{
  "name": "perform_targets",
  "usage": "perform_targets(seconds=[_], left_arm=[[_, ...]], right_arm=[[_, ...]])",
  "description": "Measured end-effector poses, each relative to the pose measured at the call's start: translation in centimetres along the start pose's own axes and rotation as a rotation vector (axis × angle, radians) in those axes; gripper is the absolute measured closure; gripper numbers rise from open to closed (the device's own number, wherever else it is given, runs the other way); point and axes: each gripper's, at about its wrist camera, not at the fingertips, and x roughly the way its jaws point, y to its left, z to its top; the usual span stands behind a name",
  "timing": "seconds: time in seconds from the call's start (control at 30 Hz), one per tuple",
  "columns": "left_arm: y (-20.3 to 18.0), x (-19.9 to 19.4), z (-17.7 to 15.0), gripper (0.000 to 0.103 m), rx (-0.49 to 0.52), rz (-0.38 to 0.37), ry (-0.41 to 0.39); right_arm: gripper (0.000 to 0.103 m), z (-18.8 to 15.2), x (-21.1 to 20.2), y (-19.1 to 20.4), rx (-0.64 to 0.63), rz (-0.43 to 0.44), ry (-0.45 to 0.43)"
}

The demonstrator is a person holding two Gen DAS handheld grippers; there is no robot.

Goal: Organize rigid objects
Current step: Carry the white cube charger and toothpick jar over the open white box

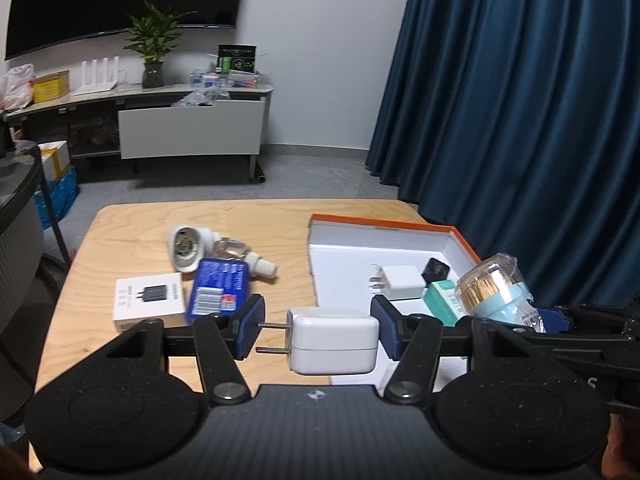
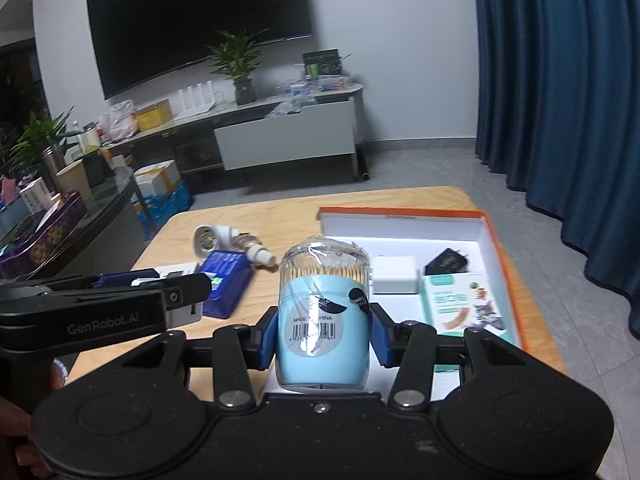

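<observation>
My left gripper [image 1: 318, 330] is shut on a white plug charger [image 1: 332, 340], prongs to the left, held above the table at the near left edge of the orange-rimmed white box [image 1: 384, 225]. My right gripper [image 2: 322, 336] is shut on a light-blue toothpick jar [image 2: 322, 320] with a clear lid, held over the box's near left part; the jar also shows in the left wrist view [image 1: 494, 290]. Inside the box lie a small white charger [image 2: 392, 274], a black adapter [image 2: 448, 262] and a teal-and-white carton [image 2: 460, 304].
On the wooden table [image 1: 132, 224] left of the box lie a white bulb-like fitting [image 1: 186, 246], a blue pack [image 1: 220, 286] and a white charger carton [image 1: 150, 296]. A blue curtain [image 1: 520, 100] hangs on the right; a TV cabinet stands behind.
</observation>
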Motion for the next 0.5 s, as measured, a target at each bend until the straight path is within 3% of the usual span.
perform_targets(seconds=[0.5], left_arm=[[-3.2, 1.8, 0.8, 0.044, 0.048, -0.072, 0.013]], right_arm=[[0.047, 0.4, -1.0, -4.0, 0.065, -0.076, -0.036]])
